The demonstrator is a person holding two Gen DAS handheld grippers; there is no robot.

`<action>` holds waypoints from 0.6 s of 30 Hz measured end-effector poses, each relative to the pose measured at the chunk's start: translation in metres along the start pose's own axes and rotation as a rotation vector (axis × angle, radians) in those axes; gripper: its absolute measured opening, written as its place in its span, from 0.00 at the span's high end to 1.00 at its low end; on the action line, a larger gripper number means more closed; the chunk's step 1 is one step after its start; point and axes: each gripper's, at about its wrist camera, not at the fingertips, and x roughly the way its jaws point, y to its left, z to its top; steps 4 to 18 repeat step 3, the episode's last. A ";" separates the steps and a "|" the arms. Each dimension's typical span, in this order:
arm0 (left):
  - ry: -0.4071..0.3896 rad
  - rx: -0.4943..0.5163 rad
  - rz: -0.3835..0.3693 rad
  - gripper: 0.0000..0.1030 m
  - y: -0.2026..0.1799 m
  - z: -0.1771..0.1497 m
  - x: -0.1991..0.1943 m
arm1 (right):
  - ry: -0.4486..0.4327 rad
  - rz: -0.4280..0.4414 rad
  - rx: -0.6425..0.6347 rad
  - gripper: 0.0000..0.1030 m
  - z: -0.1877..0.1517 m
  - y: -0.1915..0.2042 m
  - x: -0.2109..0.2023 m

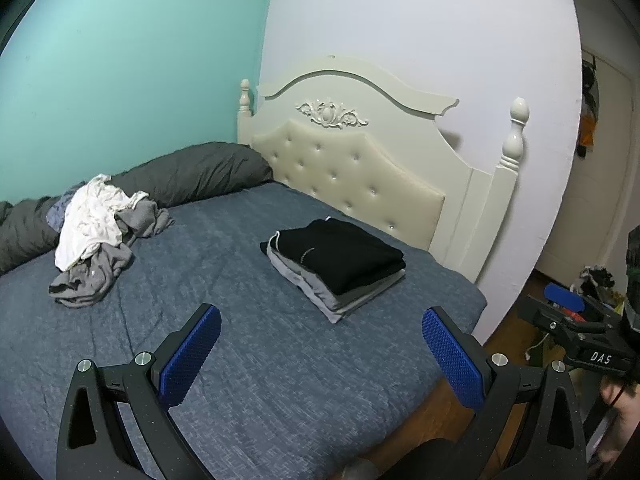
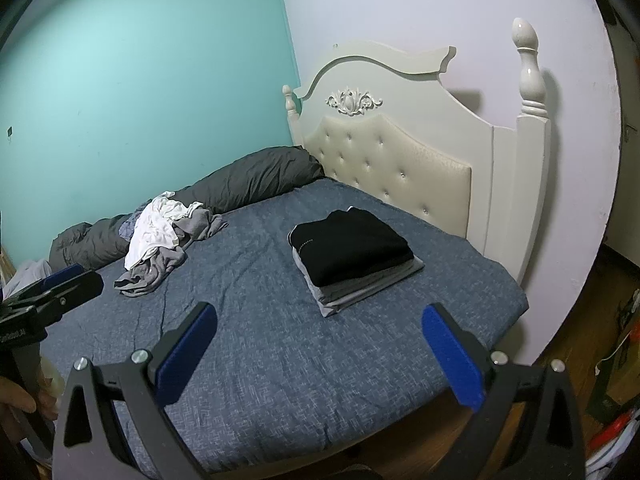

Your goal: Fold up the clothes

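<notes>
A neat stack of folded clothes (image 1: 338, 266) (image 2: 354, 254), black on top of grey layers, rests on the blue bed cover near the headboard. A loose heap of white and grey unfolded clothes (image 1: 98, 236) (image 2: 164, 240) lies at the left by the dark duvet. My left gripper (image 1: 320, 316) hangs open above the bed's near part, nothing between its blue pads. My right gripper (image 2: 320, 314) is likewise open and empty, held short of the stack. The right gripper (image 1: 580, 324) also shows at the left wrist view's right edge, and the left gripper (image 2: 48, 296) at the right wrist view's left edge.
The bed (image 1: 260, 360) (image 2: 280, 360) has a cream tufted headboard (image 1: 352, 160) (image 2: 400, 152) against a white wall. A rolled dark grey duvet (image 1: 180, 176) (image 2: 240, 180) runs along the teal wall. Wooden floor and clutter (image 2: 616, 380) lie to the right.
</notes>
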 end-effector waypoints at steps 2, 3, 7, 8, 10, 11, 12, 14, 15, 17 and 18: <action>0.001 0.002 0.002 0.00 0.000 0.000 0.000 | -0.002 -0.001 0.000 0.00 0.000 0.000 0.000; 0.002 0.003 0.003 0.00 0.001 0.000 0.000 | -0.002 -0.001 0.000 0.00 0.000 0.000 0.000; 0.002 0.003 0.003 0.00 0.001 0.000 0.000 | -0.002 -0.001 0.000 0.00 0.000 0.000 0.000; 0.002 0.003 0.003 0.00 0.001 0.000 0.000 | -0.002 -0.001 0.000 0.00 0.000 0.000 0.000; 0.002 0.003 0.003 0.00 0.001 0.000 0.000 | -0.002 -0.001 0.000 0.00 0.000 0.000 0.000; 0.002 0.003 0.003 0.00 0.001 0.000 0.000 | -0.002 -0.001 0.000 0.00 0.000 0.000 0.000; 0.002 0.003 0.003 0.00 0.001 0.000 0.000 | -0.002 -0.001 0.000 0.00 0.000 0.000 0.000; 0.002 0.003 0.003 0.00 0.001 0.000 0.000 | -0.002 -0.001 0.000 0.00 0.000 0.000 0.000; 0.002 0.003 0.003 0.00 0.001 0.000 0.000 | -0.002 -0.001 0.000 0.00 0.000 0.000 0.000; 0.002 0.003 0.003 0.00 0.001 0.000 0.000 | -0.002 -0.001 0.000 0.00 0.000 0.000 0.000; 0.002 0.003 0.003 0.00 0.001 0.000 0.000 | -0.002 -0.001 0.000 0.00 0.000 0.000 0.000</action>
